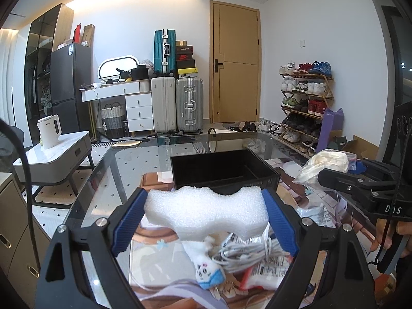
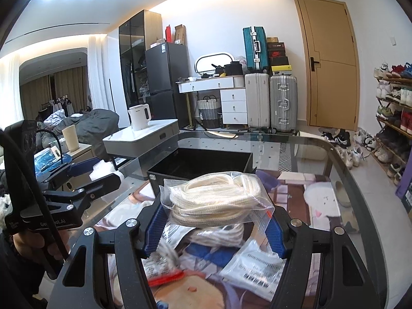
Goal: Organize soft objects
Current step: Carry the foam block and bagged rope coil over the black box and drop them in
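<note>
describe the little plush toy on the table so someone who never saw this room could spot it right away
Start at the glass table with the black box on it. In front of the box, the left gripper holds a white foam block. Just beneath it, beside a tangle of white cable, lies the plush toy: small, white, with a drawn face and a light blue base.

The black box [image 1: 224,170] stands open-topped on the glass table [image 1: 128,164], nothing above its mouth. A divider crosses its inside. Left of it the glass lies bare; cables [image 1: 247,255], packets [image 2: 260,265] and a small plush [image 1: 208,270] crowd the near edge
</note>
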